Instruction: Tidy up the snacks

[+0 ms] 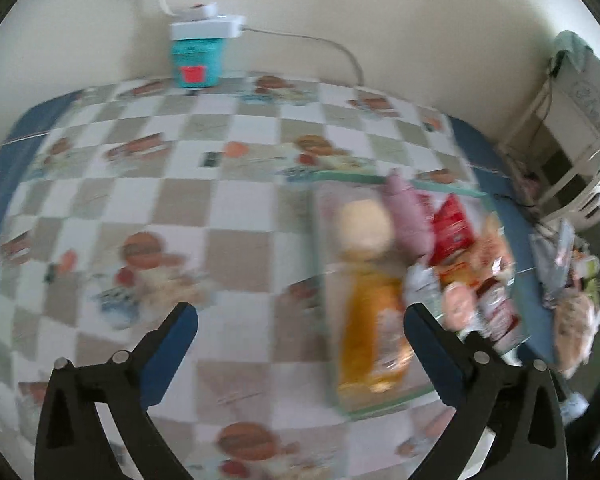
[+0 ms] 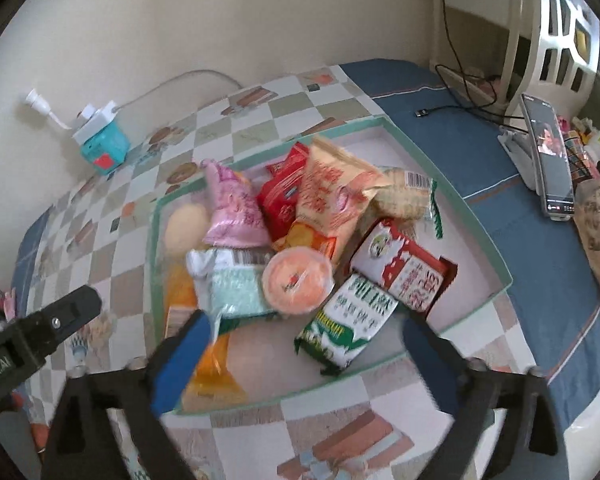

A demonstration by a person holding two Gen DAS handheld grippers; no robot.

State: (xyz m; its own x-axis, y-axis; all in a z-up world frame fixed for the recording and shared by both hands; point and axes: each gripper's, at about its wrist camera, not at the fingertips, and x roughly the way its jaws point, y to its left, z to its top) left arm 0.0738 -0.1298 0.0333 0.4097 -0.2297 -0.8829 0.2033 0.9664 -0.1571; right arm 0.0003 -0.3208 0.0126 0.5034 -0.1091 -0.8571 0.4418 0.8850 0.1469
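Note:
A shallow green-rimmed tray (image 2: 476,224) on the checkered table holds several snacks: a pink bag (image 2: 234,212), a red packet (image 2: 282,192), an orange-printed bag (image 2: 332,196), a round orange cup (image 2: 298,280), a green-white milk pack (image 2: 350,320), a red-white carton (image 2: 404,268) and a yellow packet (image 2: 210,372). My right gripper (image 2: 304,344) is open and empty, just above the tray's near edge. My left gripper (image 1: 300,332) is open and empty over the table, left of the tray (image 1: 320,248). The left wrist view is blurred. The yellow packet (image 1: 372,344) shows there.
A teal box with a white power adapter (image 2: 100,140) stands by the wall. A phone on a stand (image 2: 548,156) and a black cable (image 2: 452,108) lie on the blue cloth at right. A white chair (image 2: 560,32) stands beyond. The left gripper's body (image 2: 40,340) shows at left.

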